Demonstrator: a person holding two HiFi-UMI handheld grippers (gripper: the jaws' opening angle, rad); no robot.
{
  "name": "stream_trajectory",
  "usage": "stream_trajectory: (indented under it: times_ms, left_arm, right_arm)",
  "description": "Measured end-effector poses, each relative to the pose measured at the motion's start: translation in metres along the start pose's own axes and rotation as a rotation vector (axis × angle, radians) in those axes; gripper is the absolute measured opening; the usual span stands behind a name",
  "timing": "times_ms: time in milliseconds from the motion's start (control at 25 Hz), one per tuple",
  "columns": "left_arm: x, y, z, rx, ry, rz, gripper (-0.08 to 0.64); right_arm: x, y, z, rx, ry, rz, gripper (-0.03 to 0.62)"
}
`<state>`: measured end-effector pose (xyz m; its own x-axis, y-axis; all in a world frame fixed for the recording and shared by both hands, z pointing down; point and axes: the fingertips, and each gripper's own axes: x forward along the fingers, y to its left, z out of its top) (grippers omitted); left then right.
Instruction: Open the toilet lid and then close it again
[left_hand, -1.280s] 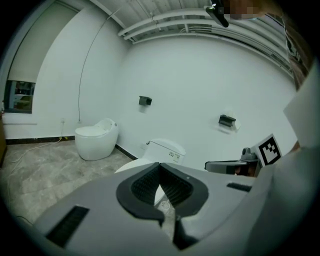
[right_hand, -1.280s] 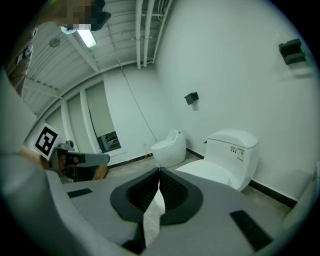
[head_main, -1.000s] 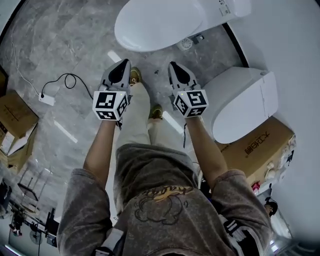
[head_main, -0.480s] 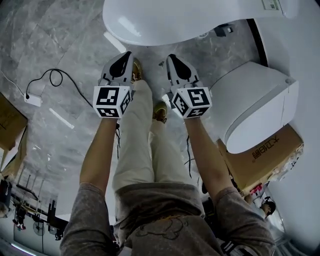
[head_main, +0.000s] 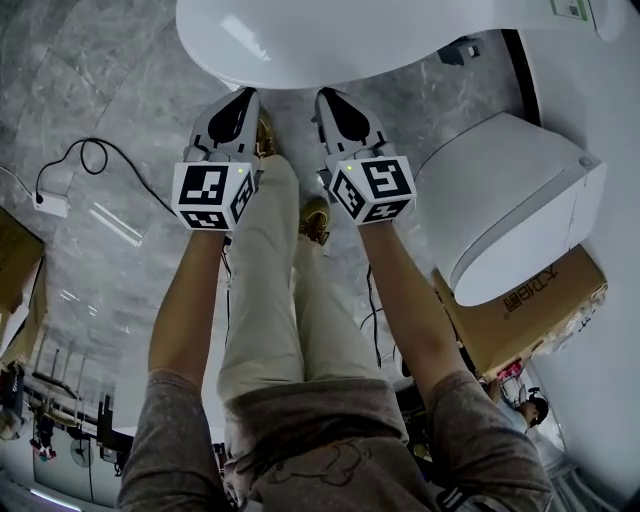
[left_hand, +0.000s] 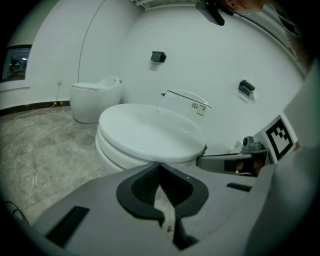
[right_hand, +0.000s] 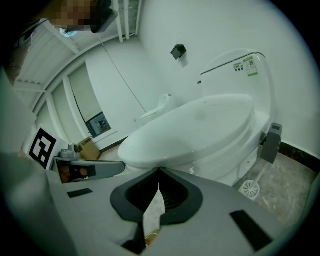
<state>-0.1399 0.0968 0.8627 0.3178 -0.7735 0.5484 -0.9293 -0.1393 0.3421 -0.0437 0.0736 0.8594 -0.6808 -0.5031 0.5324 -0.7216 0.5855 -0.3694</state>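
Note:
A white toilet with its lid down fills the top of the head view. In the left gripper view the lid lies flat just beyond the jaws, and in the right gripper view the lid does too. My left gripper is shut and empty, its tip just short of the bowl's front rim. Beside it, the right gripper is also shut and holds nothing. Both tips sit low in front of the bowl, left gripper and right gripper, apart from the lid.
A second white toilet stands at the right on the marble floor, with a cardboard box behind it. A power strip with a black cable lies at the left. The person's legs and shoes are below the grippers.
Both grippers have sunk side by side toward the toilet's front rim, and the bowl now sits closer at the top of the head view. Both have stayed shut.

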Motion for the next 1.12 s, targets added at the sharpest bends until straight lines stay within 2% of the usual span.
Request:
stream_trajectory:
  times_ms: [280,520,800,1120]
  left_arm:
    - [-0.001,-0.001,0.003,-0.061,0.002,-0.021,0.009]
    - [-0.011,-0.006,0.021,-0.036,-0.006,-0.059,0.009]
    - [-0.035,-0.031,0.067,0.000,-0.028,-0.100,0.008]
    - [-0.057,-0.074,0.147,0.046,-0.080,-0.168,0.009]
  right_arm:
    - [0.000,0.002,0.003,-0.020,0.009,0.012,0.028]
    - [-0.007,0.008,0.018,-0.003,-0.008,0.014,0.028]
    - [-0.032,0.017,0.055,0.016,-0.036,0.019,0.028]
    - [-0.066,0.019,0.118,0.057,-0.086,-0.026,0.027]
